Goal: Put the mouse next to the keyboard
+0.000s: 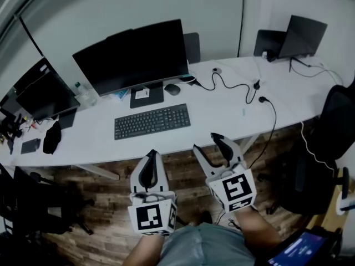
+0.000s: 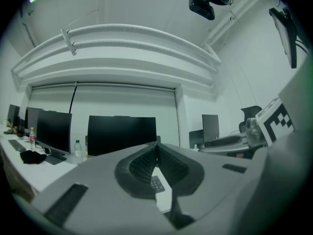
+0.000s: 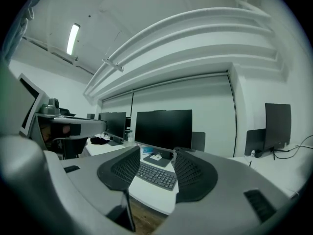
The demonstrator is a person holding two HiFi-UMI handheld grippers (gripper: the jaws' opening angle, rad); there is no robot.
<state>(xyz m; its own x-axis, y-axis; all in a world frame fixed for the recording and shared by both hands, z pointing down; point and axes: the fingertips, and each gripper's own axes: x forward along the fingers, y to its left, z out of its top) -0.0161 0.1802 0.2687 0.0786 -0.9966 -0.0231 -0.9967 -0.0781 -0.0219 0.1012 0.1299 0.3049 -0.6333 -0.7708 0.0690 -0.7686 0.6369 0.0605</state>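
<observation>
Black mouse [image 1: 172, 89] sits behind the keyboard [image 1: 152, 121], both grippers short of the white worktop [image 1: 222, 112].
The oval mouse is just beside the monitor [image 1: 132, 56] base, well apart from either gripper. The flat keyboard lies between it and them, and loose black cables [image 1: 233, 86] snake off to the right. On the left gripper [image 1: 151, 155] the ribbed dark fingers [image 2: 142, 163] are pressed together on nothing. The right gripper [image 1: 208, 144] has its fingers [image 3: 124, 166] moderately apart and empty, over the wood-plank floor [image 1: 111, 193].
</observation>
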